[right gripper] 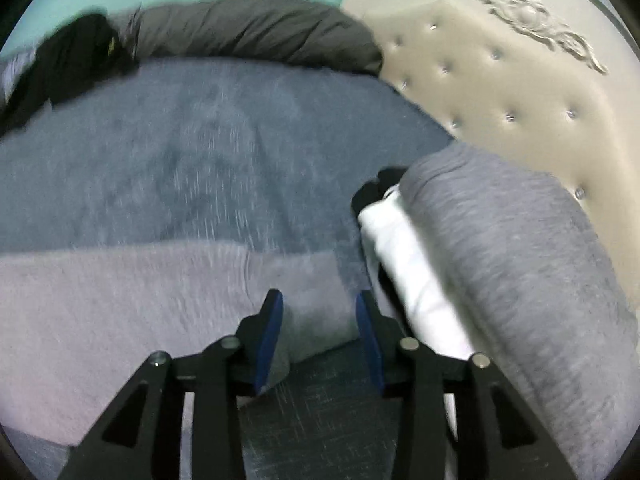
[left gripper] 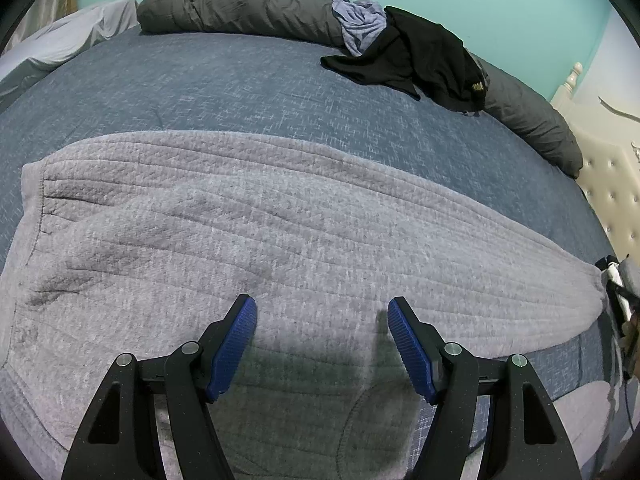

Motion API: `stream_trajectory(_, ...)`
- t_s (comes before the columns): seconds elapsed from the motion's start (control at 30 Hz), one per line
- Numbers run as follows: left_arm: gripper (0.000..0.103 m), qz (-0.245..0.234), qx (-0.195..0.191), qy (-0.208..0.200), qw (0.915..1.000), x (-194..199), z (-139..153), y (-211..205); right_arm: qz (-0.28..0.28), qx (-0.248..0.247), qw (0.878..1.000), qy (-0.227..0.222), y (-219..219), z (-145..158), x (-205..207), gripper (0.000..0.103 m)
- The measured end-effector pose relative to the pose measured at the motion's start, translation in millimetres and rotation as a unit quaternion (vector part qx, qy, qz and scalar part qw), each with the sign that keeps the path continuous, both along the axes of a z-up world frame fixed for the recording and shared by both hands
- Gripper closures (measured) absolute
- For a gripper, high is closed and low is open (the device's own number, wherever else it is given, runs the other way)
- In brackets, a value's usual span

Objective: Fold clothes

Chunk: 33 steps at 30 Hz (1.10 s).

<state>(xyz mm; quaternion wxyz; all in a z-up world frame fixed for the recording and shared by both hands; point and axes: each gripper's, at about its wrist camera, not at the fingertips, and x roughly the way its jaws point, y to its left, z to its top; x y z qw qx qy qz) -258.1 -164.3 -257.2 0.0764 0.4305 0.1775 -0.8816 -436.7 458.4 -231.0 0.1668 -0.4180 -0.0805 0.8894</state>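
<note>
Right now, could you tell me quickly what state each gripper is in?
Left gripper: open, over the grey garment, holding nothing.
Right gripper: open, the garment's end between its jaws, not gripped.

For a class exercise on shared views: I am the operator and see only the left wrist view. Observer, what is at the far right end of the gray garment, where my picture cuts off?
Observer: The garment's end lies between the right gripper fingers; the gripper is open, not pressing it.
Operator: What sits beside that end?
Observer: A stack of folded clothes: a gray folded piece on top of a white one.
Operator: Anything behind the stack?
Observer: A cream tufted headboard with a carved ornament near its top.
</note>
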Motion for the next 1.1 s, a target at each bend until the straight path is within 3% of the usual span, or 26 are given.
stream_trajectory(0.03, 0.031, -0.001, -0.001, 0.0, 1.0, -0.1, -0.1, 0.7, -0.005, -0.009, 1.0, 0.018, 4.1, 6.7, 2.2, 0.065)
stream_trajectory(0.17, 0.031, -0.005, -0.004, -0.001, 1.0, -0.8, -0.6, 3.8, 0.033, -0.064, 0.997, 0.02, -1.6, 11.2, -2.4, 0.066)
stream_trajectory(0.27, 0.031, -0.005, -0.005, -0.001, 1.0, -0.8, -0.7, 4.5, 0.052, -0.086, 0.995, -0.001, -12.5, -6.9, -5.8, 0.088)
stream_trajectory(0.33, 0.031, -0.004, -0.005, -0.002, 1.0, -0.3, -1.1, 4.0, 0.043, -0.109, 0.993, -0.028, -6.2, -25.2, -17.7, 0.092)
stream_trajectory(0.53, 0.031, -0.005, -0.008, -0.005, 0.9999, 0.3, -2.3, 3.7, 0.03, -0.139, 0.987, -0.08, -5.2, -66.8, -27.2, 0.093)
stream_trajectory(0.7, 0.031, -0.01, -0.006, -0.009, 0.9999, -0.5, -3.7, 6.4, 0.035, -0.123, 0.988, -0.089, -8.6, -70.5, -34.0, 0.094)
stream_trajectory(0.9, 0.031, -0.022, -0.011, -0.002, 0.9997, 6.2, 7.6, 12.1, 0.063, -0.162, 0.983, -0.057, -7.1, -24.8, -5.0, 0.093)
stream_trajectory(1.1, 0.031, -0.044, -0.009, 0.006, 0.999, 36.7, 27.1, 26.8, 0.141, -0.185, 0.972, -0.043, -10.3, 29.6, 74.3, 0.091)
